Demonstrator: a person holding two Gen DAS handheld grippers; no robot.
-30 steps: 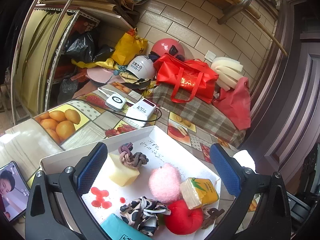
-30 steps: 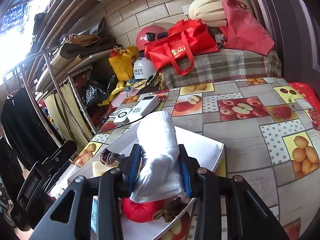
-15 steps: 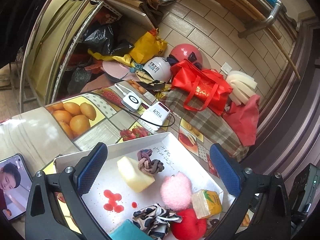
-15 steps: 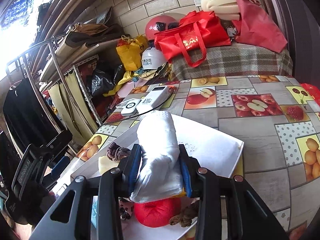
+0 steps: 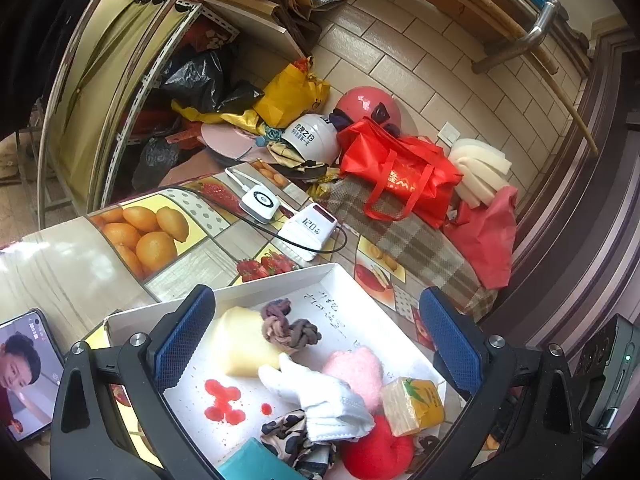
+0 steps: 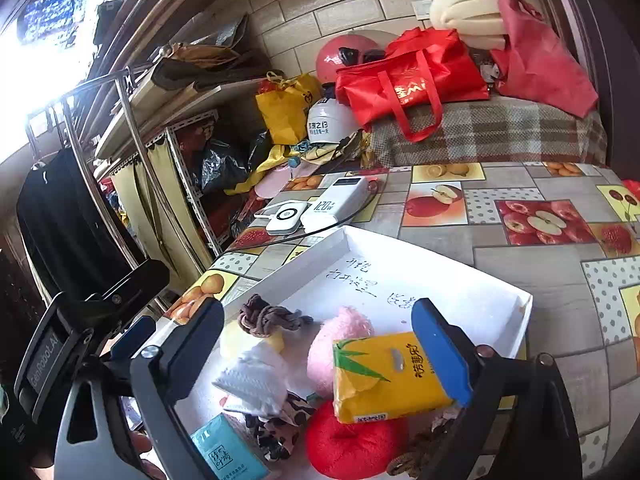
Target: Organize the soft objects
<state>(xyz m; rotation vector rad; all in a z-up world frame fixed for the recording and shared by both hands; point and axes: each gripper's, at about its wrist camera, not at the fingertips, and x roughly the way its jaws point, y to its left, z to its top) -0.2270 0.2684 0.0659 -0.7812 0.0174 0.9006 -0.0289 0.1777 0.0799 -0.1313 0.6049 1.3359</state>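
Released since the earlier frame, the white glove (image 5: pixel 320 400) is now seen in the left wrist view lying in the white tray (image 5: pixel 280 280), draped over the leopard-print cloth (image 5: pixel 292 440) and touching the pink pompom (image 5: pixel 352 372). Near it lie the yellow sponge (image 5: pixel 240 344), the knotted rope (image 5: pixel 288 328), the yellow tissue pack (image 5: pixel 412 404) and the red ball (image 5: pixel 376 456). The left gripper (image 5: pixel 316 340) is held over the tray with its fingers wide apart and nothing between them. In the right wrist view, the right gripper (image 6: pixel 320 344) is seen with its fingers opening, clamped on nothing; the glove (image 6: pixel 256 376) lies below and between them, resting in the tray (image 6: pixel 440 256) left of the tissue pack (image 6: pixel 384 376). A teal tissue pack (image 6: pixel 228 456) lies at the near edge. The tray rests on the fruit-patterned tabletop (image 6: pixel 540 260).
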